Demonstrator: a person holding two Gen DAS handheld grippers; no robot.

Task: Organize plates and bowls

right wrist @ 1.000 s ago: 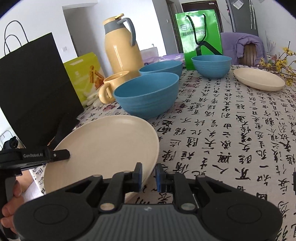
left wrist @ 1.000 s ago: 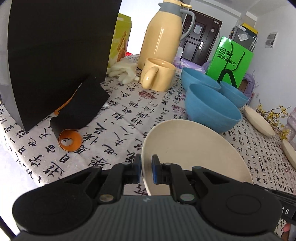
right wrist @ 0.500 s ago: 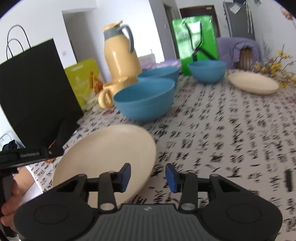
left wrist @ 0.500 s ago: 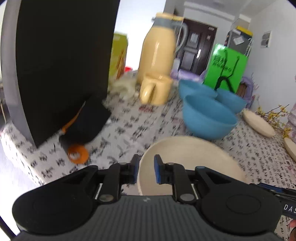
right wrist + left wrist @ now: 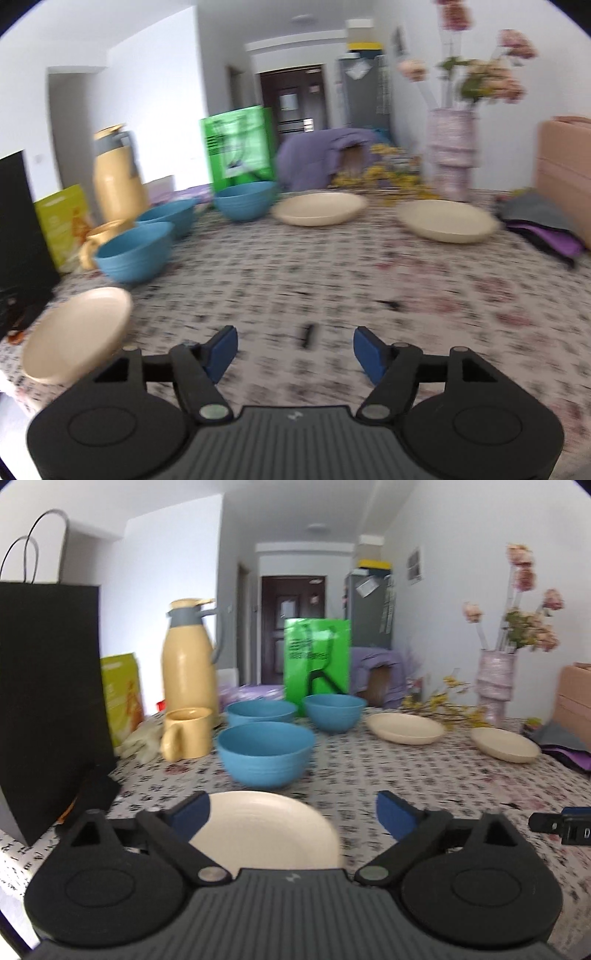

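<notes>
— Cream is what you meet first: the near plate (image 5: 264,827) lies flat on the tablecloth (image 5: 424,775) just ahead of your left gripper (image 5: 291,810), between its spread, empty fingers. Neither finger touches it.

— And my right gripper (image 5: 295,350)?

— Released as well, jaws wide, nothing between them but cloth. From that side the near plate (image 5: 77,328) sits well off to your left, so your left hand is plainly the nearer one.

— What lies beyond it?

— Directly behind the near plate stands the closest blue bowl (image 5: 265,755), then two more blue bowls (image 5: 295,712) further back, side by side. To the far right rest two more cream plates (image 5: 454,734), well apart from the near one; your right hand looks better placed for those.

— So the count?

— Three plates, three bowls, none stacked yet. My judgement: gathering the plates means carrying across the table, left to right or the reverse. The yellow mug (image 5: 186,733) and flask (image 5: 190,657) left of the bowls aren't part of it.
</notes>
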